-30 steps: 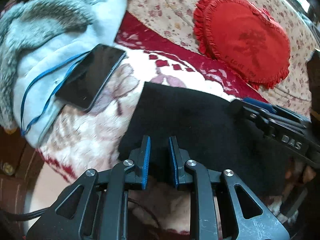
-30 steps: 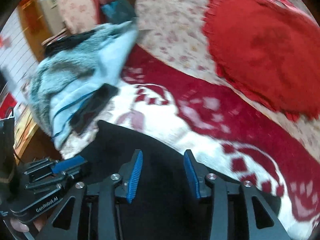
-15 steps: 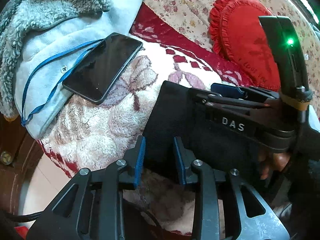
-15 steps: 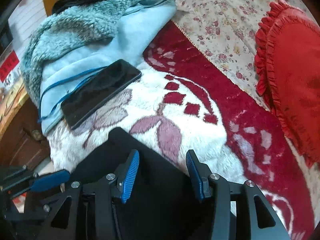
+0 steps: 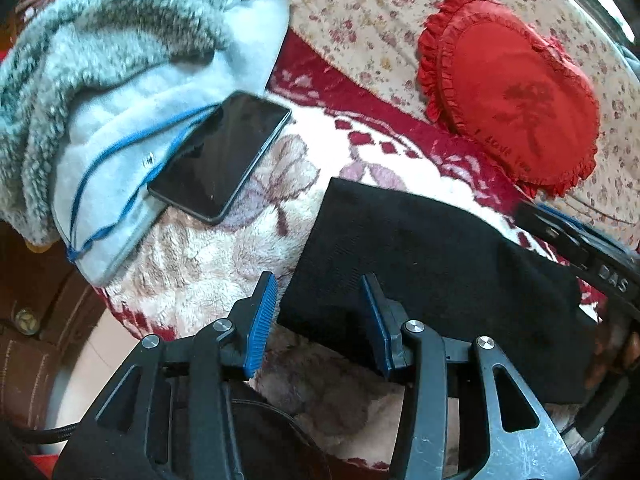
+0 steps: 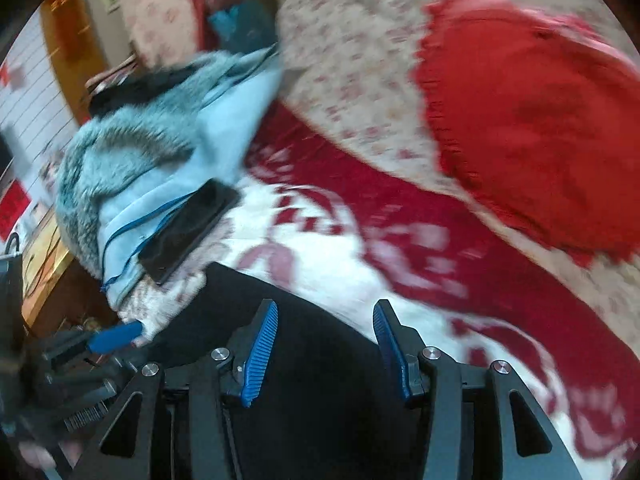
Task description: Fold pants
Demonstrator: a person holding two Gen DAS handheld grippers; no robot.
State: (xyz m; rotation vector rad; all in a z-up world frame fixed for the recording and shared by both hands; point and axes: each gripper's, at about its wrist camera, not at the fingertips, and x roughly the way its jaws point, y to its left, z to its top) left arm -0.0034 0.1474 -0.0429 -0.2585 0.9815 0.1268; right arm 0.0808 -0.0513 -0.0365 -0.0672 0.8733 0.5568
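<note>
Beside the phone (image 5: 220,160), down the blanket (image 5: 192,264), the folded black pants (image 5: 420,256) lie flat; my left gripper (image 5: 320,320) hangs over their near corner, jaws apart. Right of the phone (image 6: 188,232), my right gripper (image 6: 322,354) stands over the pants (image 6: 312,360), jaws apart, empty.

Bright daylight; right wrist view motion-blurred, fisheye edges dark.

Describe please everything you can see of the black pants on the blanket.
The black pants look like soft, matte knit fabric, folded into a flat, roughly rectangular stack with straight edges. They lie on the fluffy red-and-white blanket. The left gripper stands open at their near corner; the right gripper hangs open over them. Neither clamps the cloth.
</note>
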